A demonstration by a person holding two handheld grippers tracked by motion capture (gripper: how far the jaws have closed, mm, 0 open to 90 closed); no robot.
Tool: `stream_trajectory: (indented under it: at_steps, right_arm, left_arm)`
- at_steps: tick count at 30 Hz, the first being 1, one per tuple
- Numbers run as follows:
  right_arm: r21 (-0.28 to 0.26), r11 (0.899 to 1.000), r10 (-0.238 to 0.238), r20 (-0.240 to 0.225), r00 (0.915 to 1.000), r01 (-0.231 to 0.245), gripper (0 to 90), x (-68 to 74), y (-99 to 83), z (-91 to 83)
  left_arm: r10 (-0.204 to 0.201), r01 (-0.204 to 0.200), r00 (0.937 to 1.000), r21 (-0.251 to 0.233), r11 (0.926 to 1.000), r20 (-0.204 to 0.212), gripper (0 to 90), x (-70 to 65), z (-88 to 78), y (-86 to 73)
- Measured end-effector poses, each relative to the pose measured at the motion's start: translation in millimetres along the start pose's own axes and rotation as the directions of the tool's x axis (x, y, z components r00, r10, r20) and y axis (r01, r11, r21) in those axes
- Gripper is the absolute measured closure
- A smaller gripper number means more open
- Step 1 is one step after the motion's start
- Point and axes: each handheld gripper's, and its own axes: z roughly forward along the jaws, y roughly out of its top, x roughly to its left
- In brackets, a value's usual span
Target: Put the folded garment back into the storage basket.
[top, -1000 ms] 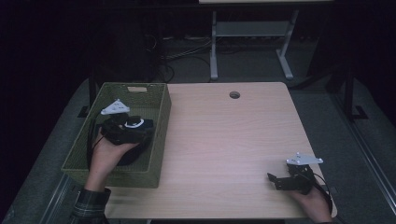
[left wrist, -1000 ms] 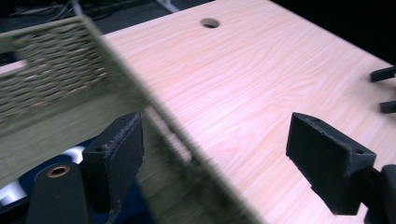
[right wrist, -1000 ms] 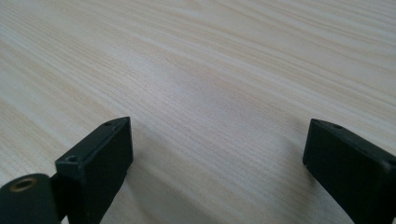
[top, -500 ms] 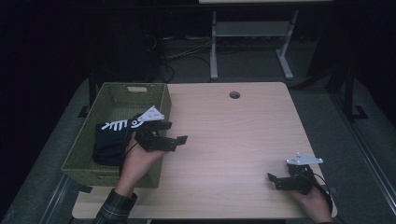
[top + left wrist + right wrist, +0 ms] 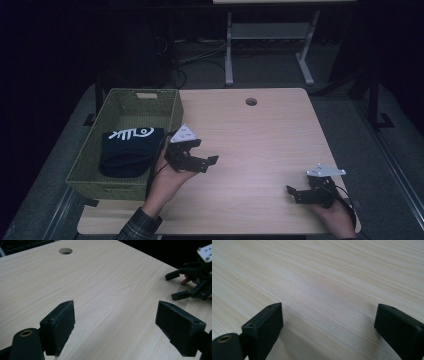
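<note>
In the high view, the left gripper [image 5: 204, 151] sits just left of centre, held up over the pale wood-grain table [image 5: 265, 130] by a hand [image 5: 167, 181] whose forearm rises from the bottom edge in a plaid sleeve [image 5: 136, 227]. Its jaws are spread wide and point toward the right of the frame with nothing between them; the left gripper view shows the same broad gap over bare tabletop, each jaw a flat black block with a matte, slightly rough face.

The right gripper [image 5: 292, 194] lies low at the lower right of the high view, held by a hand [image 5: 336, 217] at the bottom edge, its jaws pointing left and parted. The right gripper view confirms the jaws stand well apart above smooth, light laminate.

At the left of the high view, a rectangular woven green basket [image 5: 90, 160] stands on the table's left edge. Inside, toward its near end, lies a folded black cloth [image 5: 125, 152] with a white fishbone print, just left of the left gripper and apart from its jaws. A round cable hole [image 5: 251, 101] pierces the tabletop near the far edge.
</note>
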Motion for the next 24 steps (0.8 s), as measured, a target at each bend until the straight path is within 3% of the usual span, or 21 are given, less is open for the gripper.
stream_trajectory:
  at_steps: [15,24]
  right_arm:
    - [0.001,1.0,0.001,0.001,1.0,-0.001,7.9,0.0,0.0,0.1]
    - [0.001,1.0,0.0,0.001,1.0,0.0,7.9,0.0,0.0,0.1]
  left_arm:
    - [0.073,-0.072,0.9973,0.081,0.9941,-0.011,13.5,-17.3,41.7,-31.9]
    - [0.076,-0.071,0.9966,0.128,0.9892,-0.031,13.3,-19.8,65.1,-58.5]
